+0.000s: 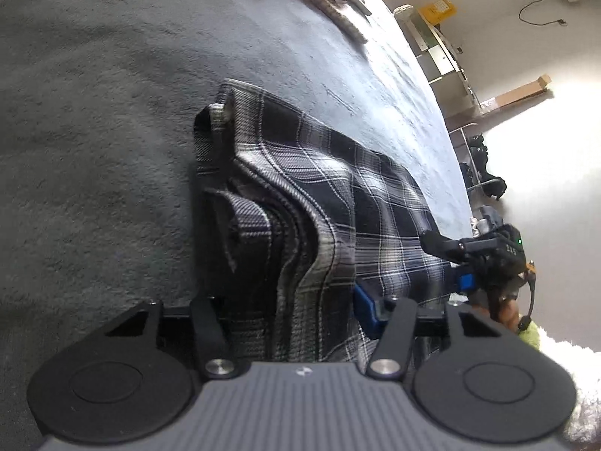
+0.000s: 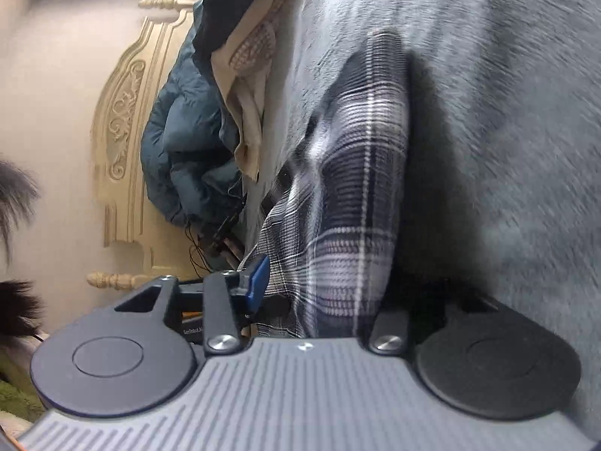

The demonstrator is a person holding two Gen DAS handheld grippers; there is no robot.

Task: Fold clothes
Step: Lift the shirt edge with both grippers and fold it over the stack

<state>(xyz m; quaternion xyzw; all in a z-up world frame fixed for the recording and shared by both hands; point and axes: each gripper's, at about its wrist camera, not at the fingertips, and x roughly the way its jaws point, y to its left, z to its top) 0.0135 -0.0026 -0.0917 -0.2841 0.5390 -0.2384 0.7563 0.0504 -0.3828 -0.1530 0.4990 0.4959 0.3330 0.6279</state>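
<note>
The plaid shirt (image 1: pixel 338 203) is held at both ends — left gripper (image 1: pixel 285 300) and right gripper (image 2: pixel 319 300) each clenched on it, long axis between them.

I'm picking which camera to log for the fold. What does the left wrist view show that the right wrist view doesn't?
Only the left wrist view: the stacked edges of the plaid shirt, the right tongs at its far side, shelves. Only the right: a headboard, a blue jacket. Both: the shirt on the grey blanket, running between each camera's own tongs.
</note>
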